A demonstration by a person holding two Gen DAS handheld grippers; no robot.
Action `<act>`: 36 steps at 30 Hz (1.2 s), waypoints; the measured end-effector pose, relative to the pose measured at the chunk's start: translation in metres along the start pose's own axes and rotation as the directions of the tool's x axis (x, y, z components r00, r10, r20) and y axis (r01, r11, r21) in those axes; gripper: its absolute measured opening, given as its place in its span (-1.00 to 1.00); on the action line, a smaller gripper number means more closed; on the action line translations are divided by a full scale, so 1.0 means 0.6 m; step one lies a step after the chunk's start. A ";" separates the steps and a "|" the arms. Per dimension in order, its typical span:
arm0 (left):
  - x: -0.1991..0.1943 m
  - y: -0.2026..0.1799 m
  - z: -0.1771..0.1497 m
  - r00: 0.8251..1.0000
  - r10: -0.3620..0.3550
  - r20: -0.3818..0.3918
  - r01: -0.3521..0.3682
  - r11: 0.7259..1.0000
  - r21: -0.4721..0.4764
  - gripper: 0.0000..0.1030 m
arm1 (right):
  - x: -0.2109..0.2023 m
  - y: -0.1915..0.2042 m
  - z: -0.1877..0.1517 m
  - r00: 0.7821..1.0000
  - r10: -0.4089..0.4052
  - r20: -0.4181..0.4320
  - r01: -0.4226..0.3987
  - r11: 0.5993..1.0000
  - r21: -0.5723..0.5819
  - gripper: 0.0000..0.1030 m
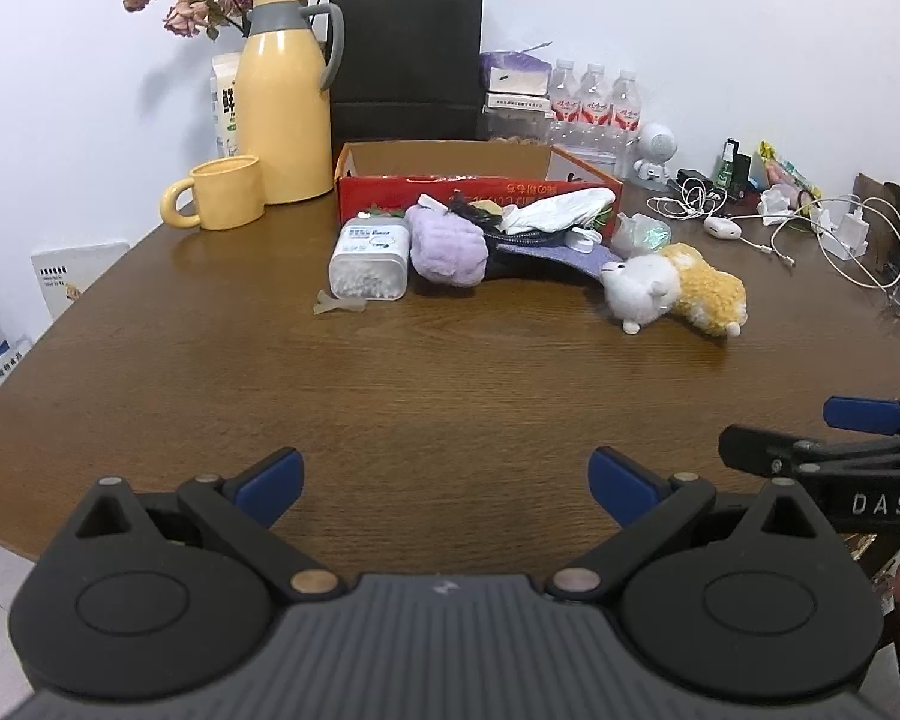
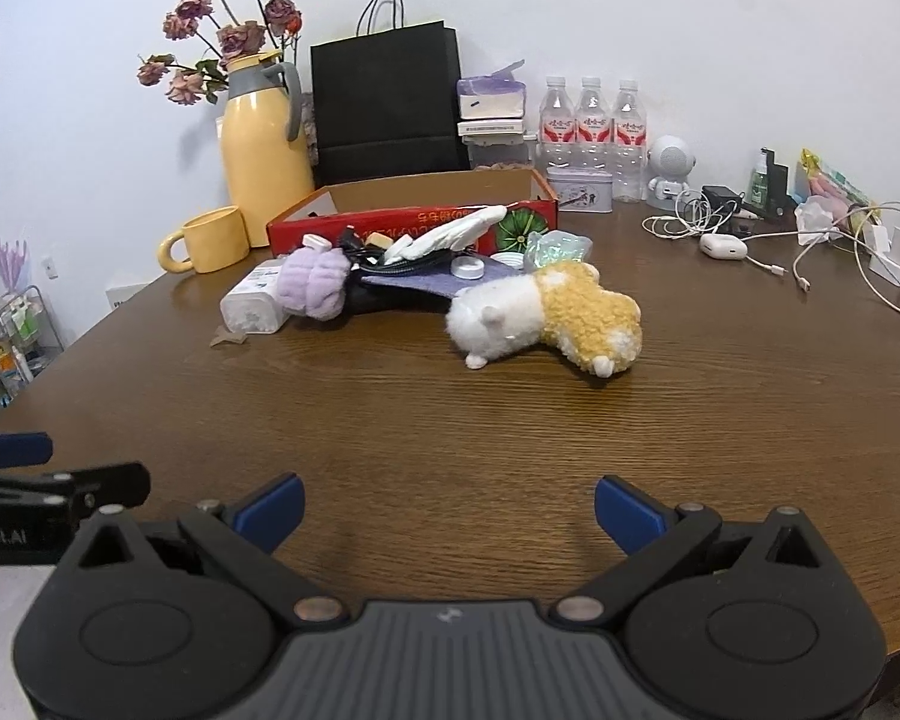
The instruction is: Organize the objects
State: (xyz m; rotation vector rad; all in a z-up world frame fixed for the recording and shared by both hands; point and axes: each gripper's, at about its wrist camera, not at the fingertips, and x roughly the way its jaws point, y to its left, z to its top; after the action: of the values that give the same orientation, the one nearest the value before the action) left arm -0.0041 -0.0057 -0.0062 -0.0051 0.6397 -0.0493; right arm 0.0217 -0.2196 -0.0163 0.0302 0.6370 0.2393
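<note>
Both grippers hover side by side over the near edge of the tabletop, tilted downward toward the pile at mid-table. Left gripper: jaws spread wide, nothing between the blue pads. Right gripper: jaws likewise wide, empty. In the left wrist view the right gripper shows at the right margin, with "DAS" readable on its black body; in the right wrist view the left one shows at the left margin, lettering "obot.AI". A broad stretch of bare wood lies between the jaws and the objects. The things to organize sit in a cluster just in front of a red cardboard box, which is open at the top: a cotton swab container on its side at the left, a purple fluffy item touching it, a dark cable and a white glove heaped on a grey-purple cloth, and a white-and-yellow plush toy lying apart at the right, nearest the right gripper. The box front carries yellow characters, inverted, not readable. Behind stand a yellow jug, yellow mug, black paper bag and three water bottles with red labels. White cables crowd the right edge.
</note>
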 end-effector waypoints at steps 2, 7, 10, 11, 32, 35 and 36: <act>0.000 -0.001 0.000 1.000 0.013 0.000 -0.013 1.000 0.006 1.00 | -0.001 0.001 -0.003 1.000 0.021 0.001 -0.021 1.000 0.002 1.00; 0.000 0.000 0.001 1.000 0.021 0.003 -0.021 1.000 0.006 1.00 | -0.006 0.000 -0.003 0.999 0.028 0.024 -0.028 1.000 0.012 1.00; 0.001 -0.001 0.001 1.000 0.026 0.003 -0.026 1.000 0.008 1.00 | -0.011 -0.008 -0.004 0.998 0.037 0.051 -0.039 0.999 0.028 1.00; 0.000 -0.002 0.000 1.000 0.027 0.004 -0.027 1.000 0.009 1.00 | -0.012 -0.009 -0.004 0.998 0.036 0.057 -0.037 0.999 0.028 1.00; 0.008 -0.001 -0.004 0.998 0.052 -0.020 -0.052 0.999 0.012 1.00 | -0.014 -0.026 -0.010 0.995 0.062 0.081 -0.067 0.996 0.058 1.00; 0.007 -0.001 -0.005 0.998 0.054 -0.018 -0.054 0.998 0.015 1.00 | -0.018 -0.029 -0.012 0.993 0.067 0.095 -0.074 0.995 0.065 1.00; 0.008 0.000 -0.004 0.998 0.055 -0.020 -0.054 0.998 0.015 1.00 | -0.019 -0.030 -0.012 0.992 0.076 0.102 -0.083 0.994 0.070 1.00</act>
State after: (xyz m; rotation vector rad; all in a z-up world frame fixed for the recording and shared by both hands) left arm -0.0018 -0.0062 -0.0110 0.0267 0.6595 -0.0014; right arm 0.0127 -0.2399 -0.0172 0.1381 0.5463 0.2892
